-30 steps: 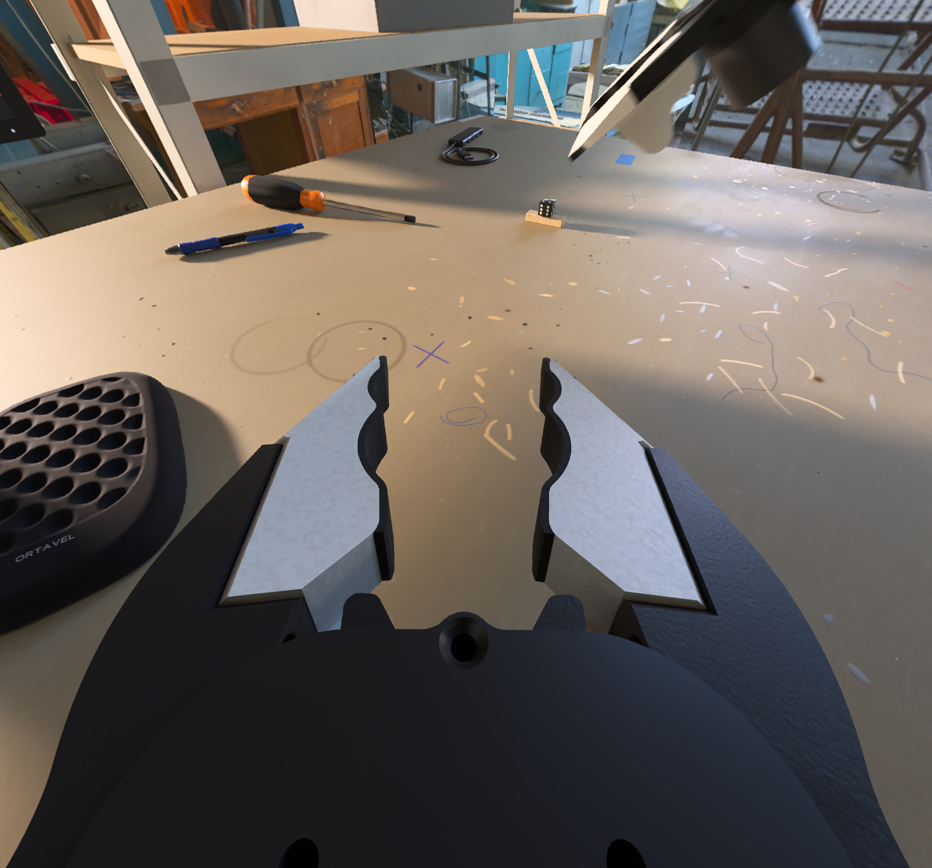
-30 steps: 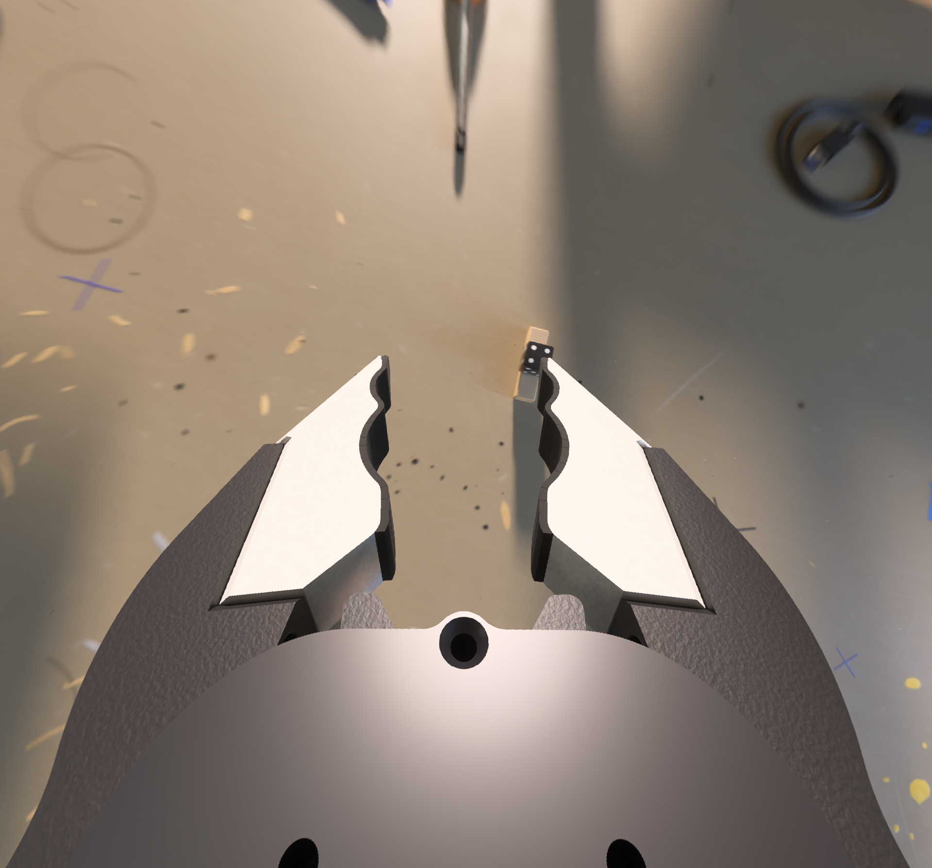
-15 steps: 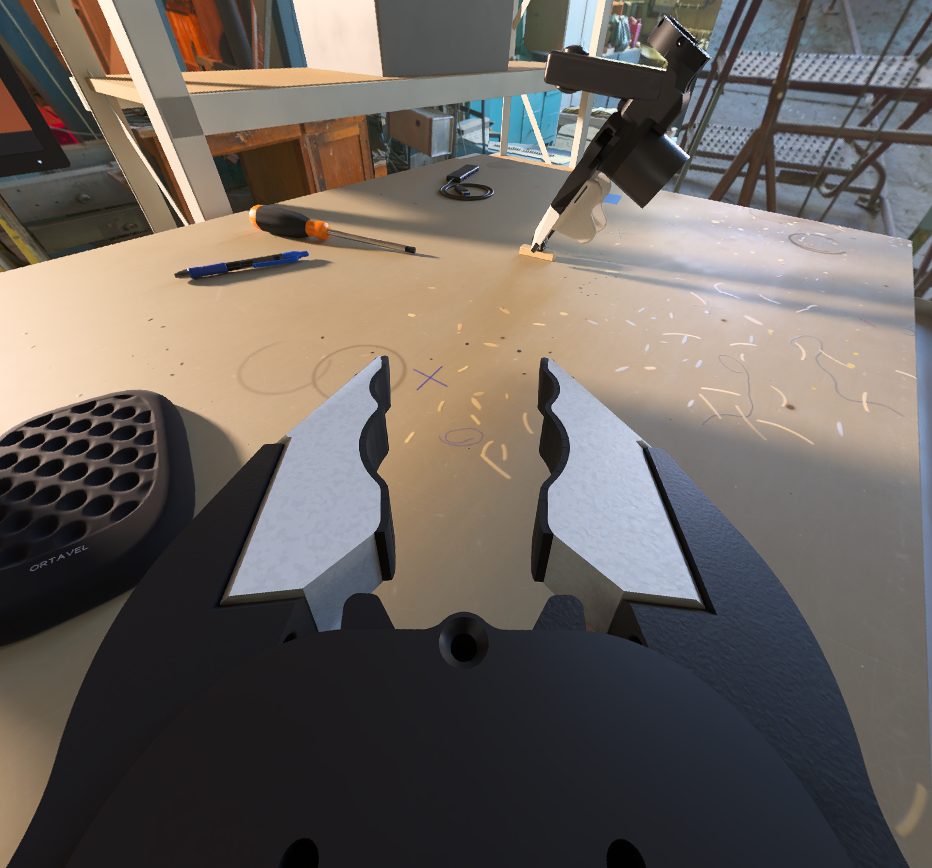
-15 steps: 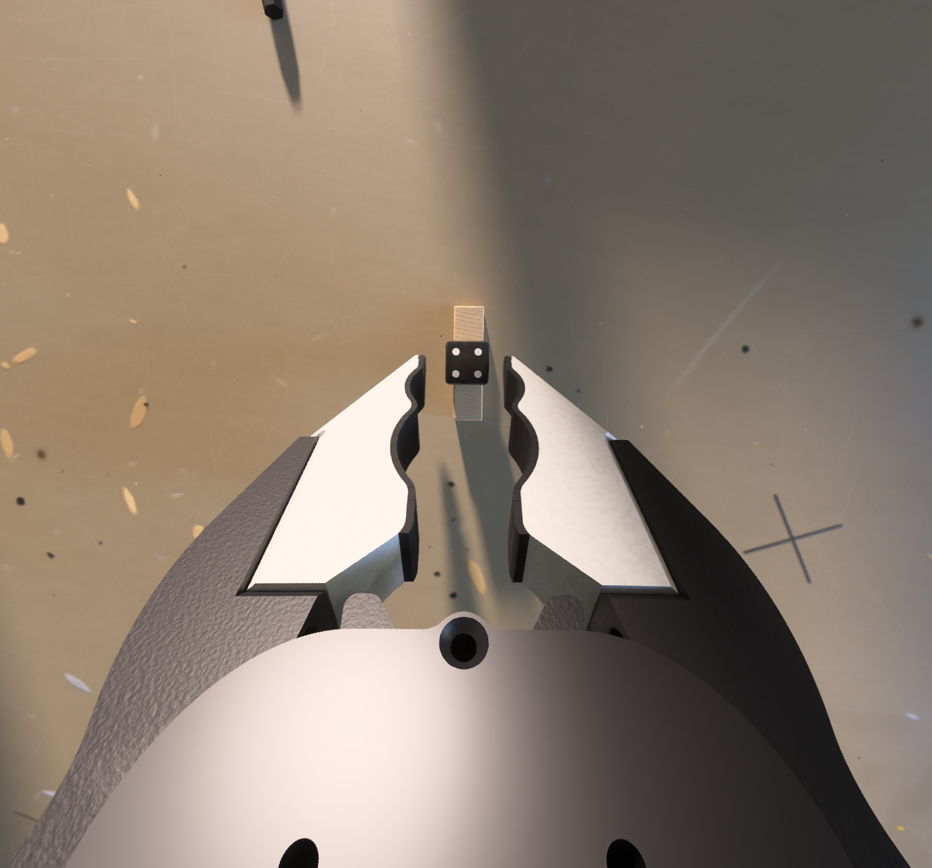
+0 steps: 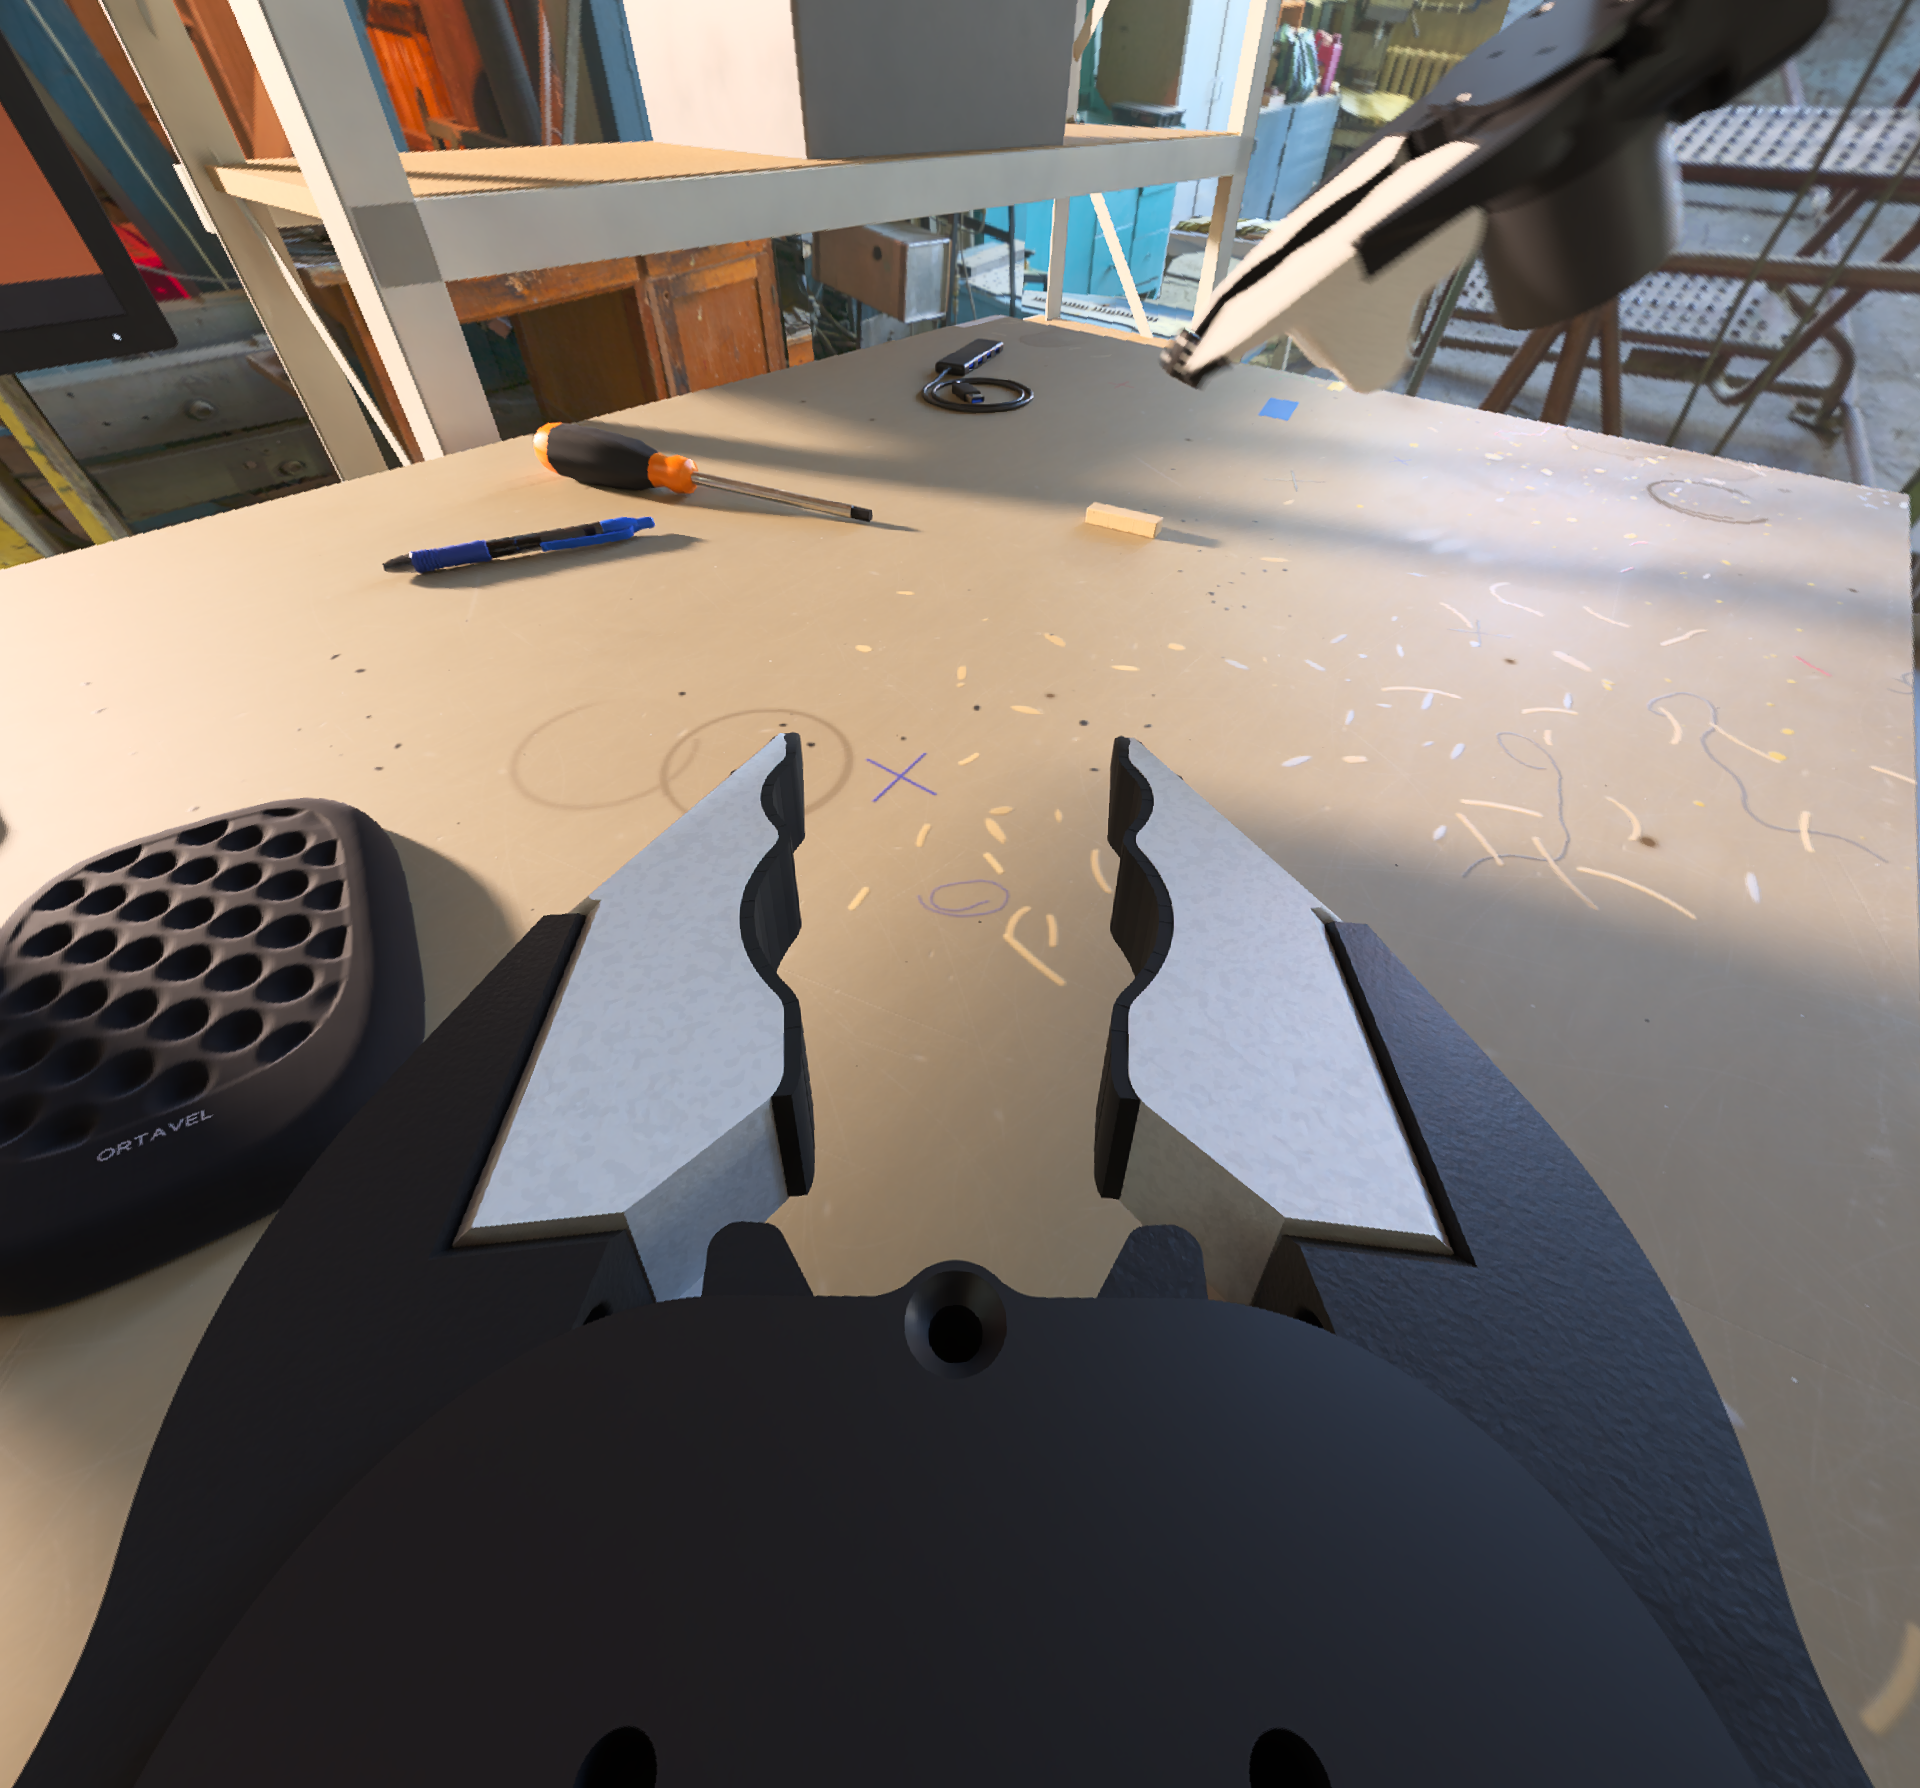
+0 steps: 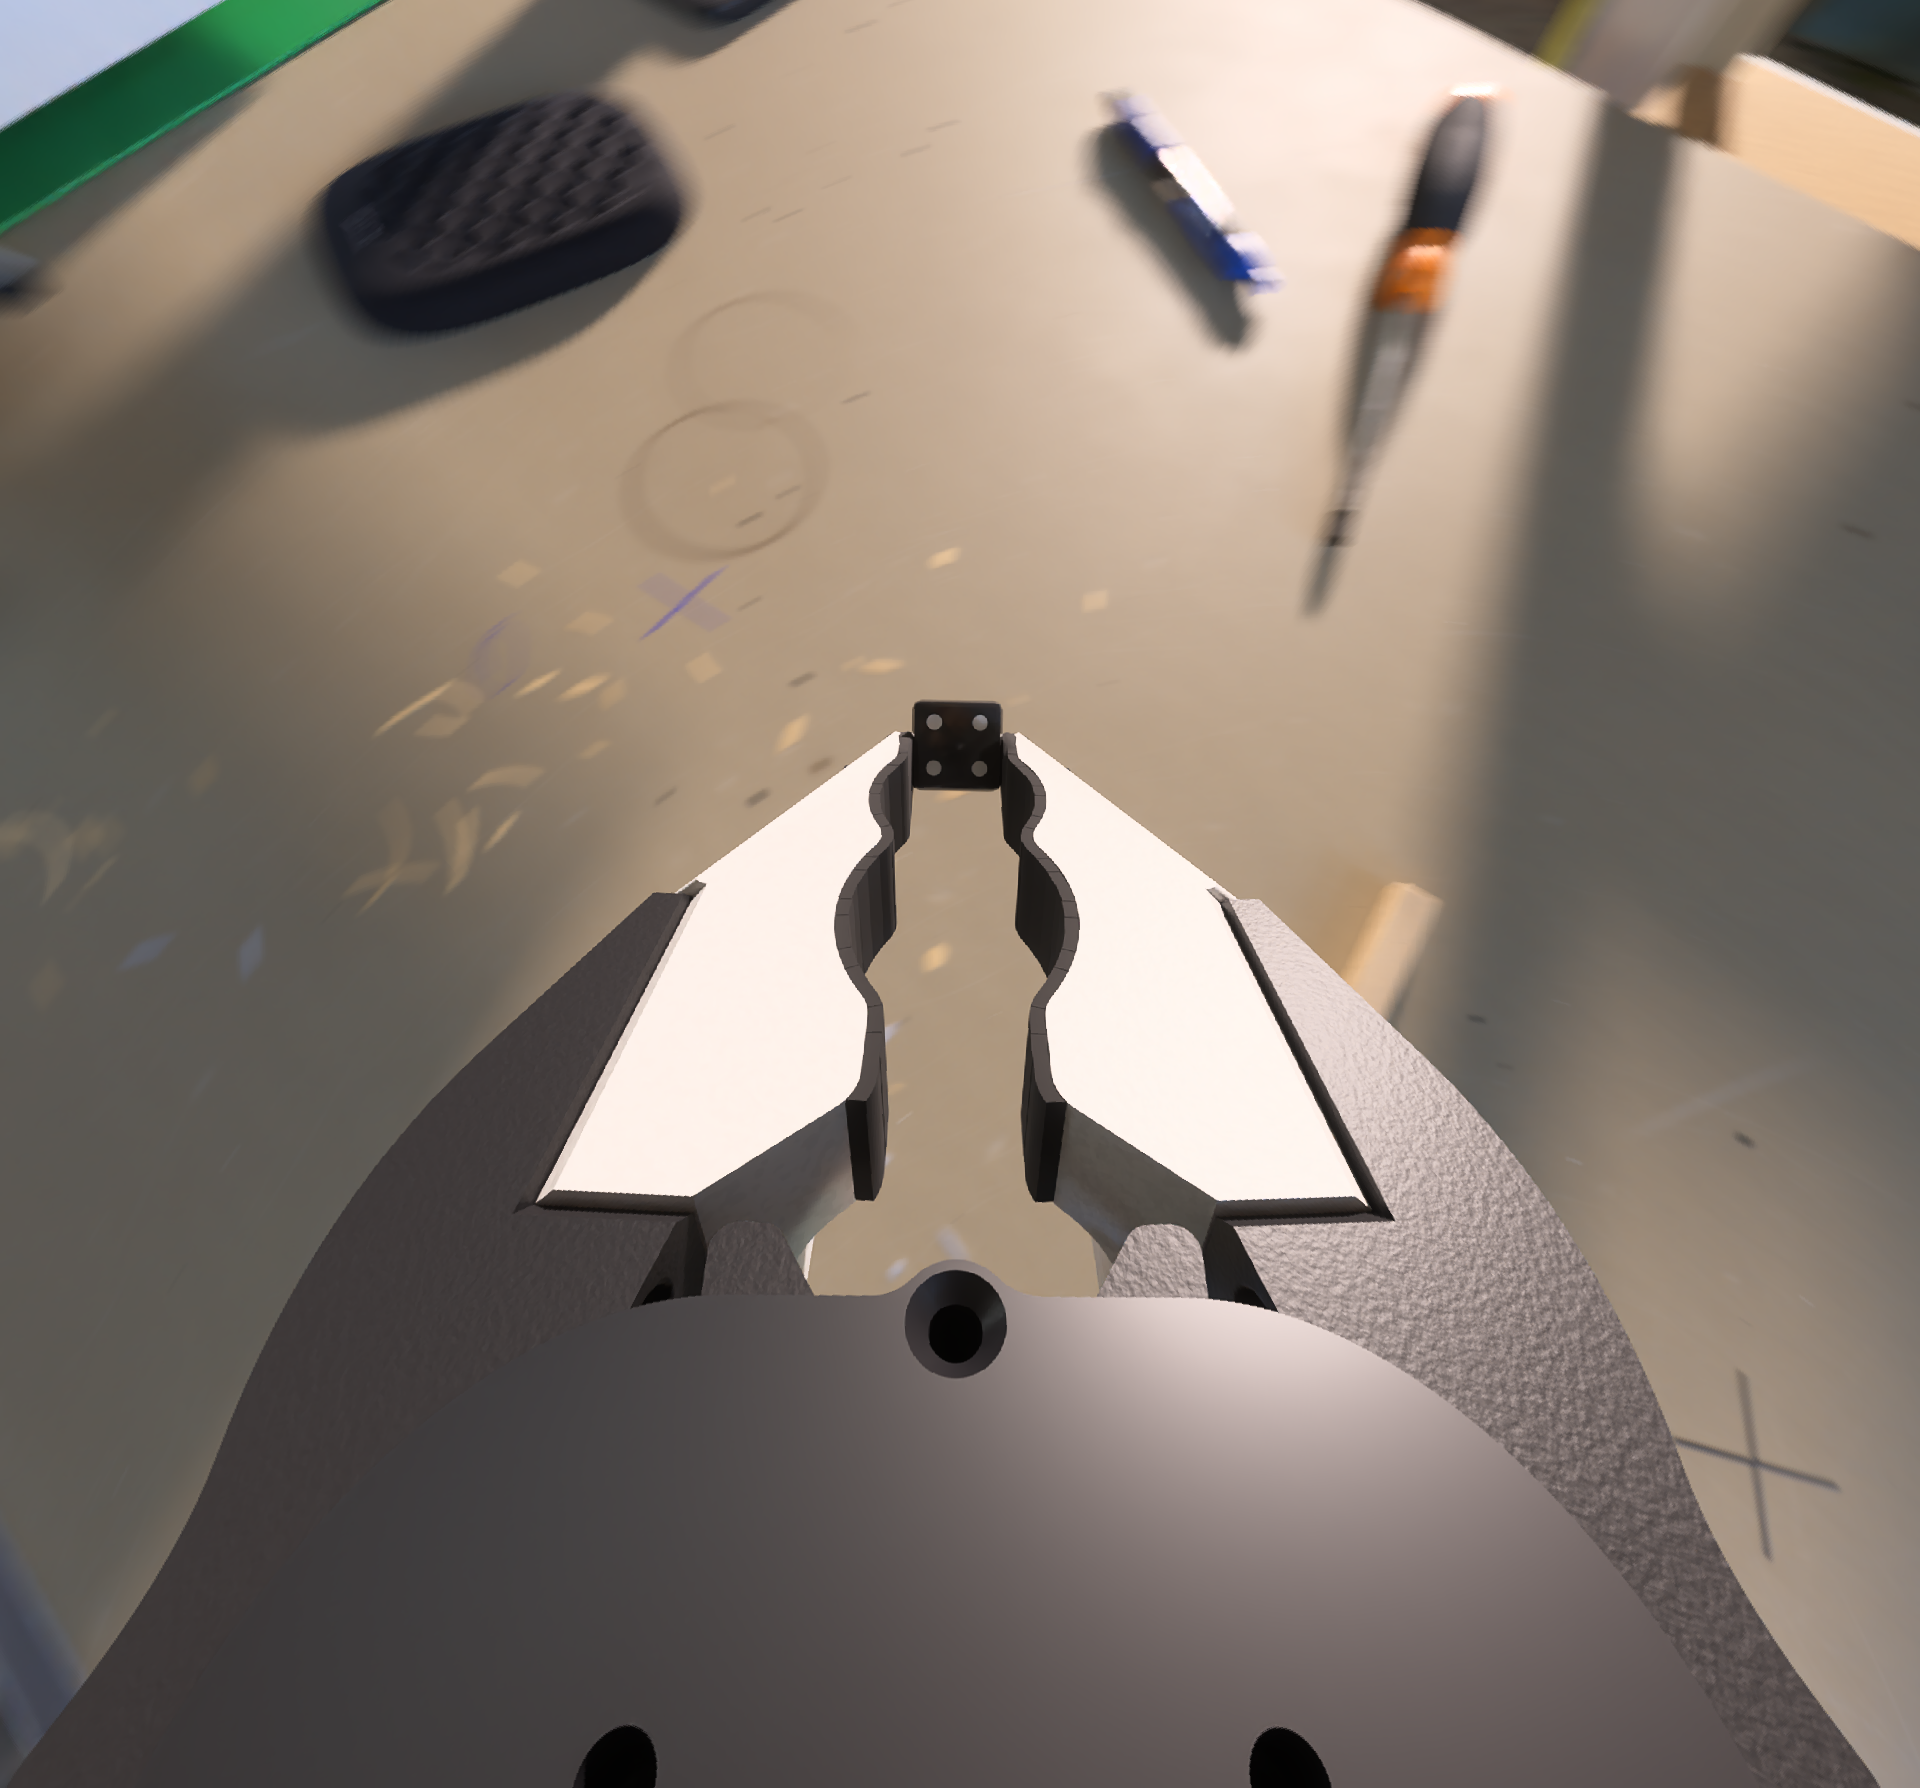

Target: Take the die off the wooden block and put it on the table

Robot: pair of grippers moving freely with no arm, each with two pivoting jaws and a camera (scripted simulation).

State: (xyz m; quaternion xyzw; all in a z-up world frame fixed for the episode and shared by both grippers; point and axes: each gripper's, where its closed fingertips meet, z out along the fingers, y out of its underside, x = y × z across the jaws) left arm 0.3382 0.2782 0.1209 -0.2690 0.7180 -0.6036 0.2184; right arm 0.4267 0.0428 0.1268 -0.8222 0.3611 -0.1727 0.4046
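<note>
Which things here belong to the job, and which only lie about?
Job: die, pinched in the right gripper and lifted; wooden block, now bare; table.
Lying about: screwdriver, blue pen, USB hub with coiled cable, black perforated pad, grey bin on the shelf.

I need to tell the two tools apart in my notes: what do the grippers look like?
The left gripper and the right gripper are alike: a rounded, textured dark body with a round hole at the finger roots, and two tapered pale-grey fingers with wavy black inner pads. No cables or markings show.
</note>
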